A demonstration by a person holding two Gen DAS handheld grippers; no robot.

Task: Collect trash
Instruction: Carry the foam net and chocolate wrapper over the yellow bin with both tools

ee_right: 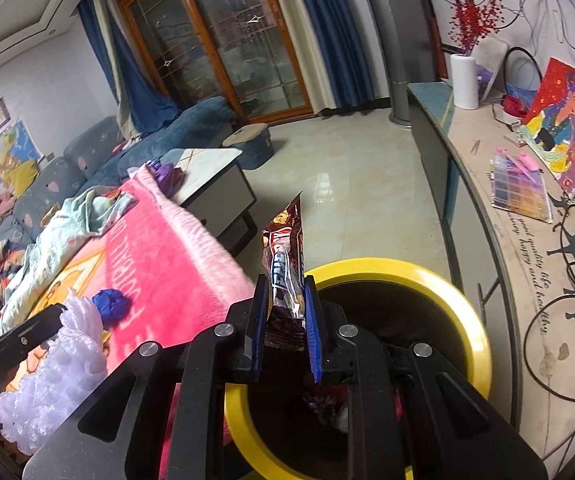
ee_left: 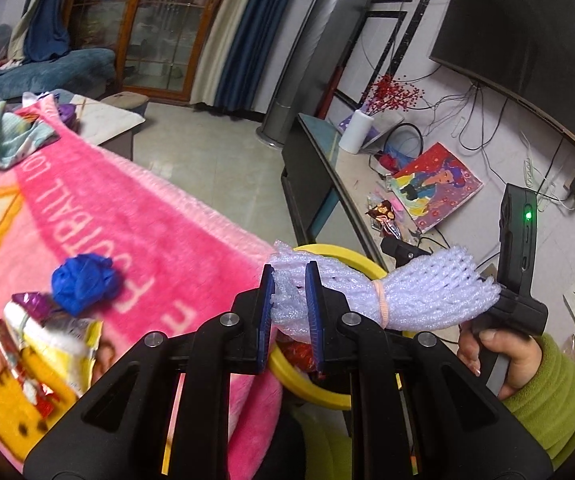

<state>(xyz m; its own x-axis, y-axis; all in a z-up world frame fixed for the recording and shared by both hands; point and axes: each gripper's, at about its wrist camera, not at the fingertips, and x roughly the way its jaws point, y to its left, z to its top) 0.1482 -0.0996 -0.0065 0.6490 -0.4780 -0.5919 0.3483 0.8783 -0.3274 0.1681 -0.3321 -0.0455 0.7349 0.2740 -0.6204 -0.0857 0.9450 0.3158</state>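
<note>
My left gripper (ee_left: pixel 290 300) is shut on a white foam fruit net (ee_left: pixel 407 292) tied with a band, held over the yellow-rimmed trash bin (ee_left: pixel 351 254). My right gripper (ee_right: pixel 286 312) is shut on a brown snack wrapper (ee_right: pixel 285 256) that stands upright above the same bin (ee_right: pixel 463 312). The foam net also shows at the left of the right wrist view (ee_right: pixel 59 376). On the pink blanket (ee_left: pixel 135 216) lie a crumpled blue ball (ee_left: pixel 81 282) and a yellow and white snack wrapper (ee_left: pixel 47 344).
A low coffee table (ee_right: pixel 215 176) stands beyond the blanket, with a purple wad (ee_right: pixel 165 172) on it. A long TV cabinet (ee_right: pixel 499 216) with a white vase, a painting and cables runs along the right. A blue sofa (ee_right: pixel 191 124) is at the back.
</note>
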